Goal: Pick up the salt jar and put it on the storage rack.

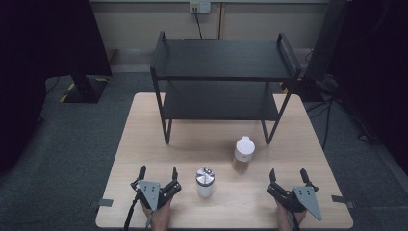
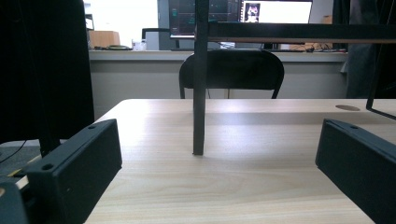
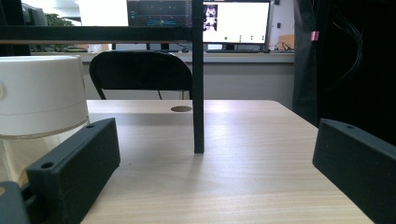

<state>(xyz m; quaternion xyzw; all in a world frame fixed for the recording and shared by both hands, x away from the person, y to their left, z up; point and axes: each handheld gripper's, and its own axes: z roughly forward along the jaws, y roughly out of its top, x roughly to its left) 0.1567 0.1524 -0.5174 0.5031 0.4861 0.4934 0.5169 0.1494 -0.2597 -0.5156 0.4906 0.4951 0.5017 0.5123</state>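
High view: tongs (image 1: 158,173) near table (image 1: 144,144) edge.

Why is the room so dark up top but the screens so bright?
High view: dim light, black corners, only the table lit. Left gripper view: glaring window, bright screen, soft rack leg. Right gripper view: washed-out monitor, blurry jar up close.

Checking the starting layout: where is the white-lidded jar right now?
In the high view, the white-lidded jar stands right of centre on the table, before the black shelf rack, ahead of the right gripper.
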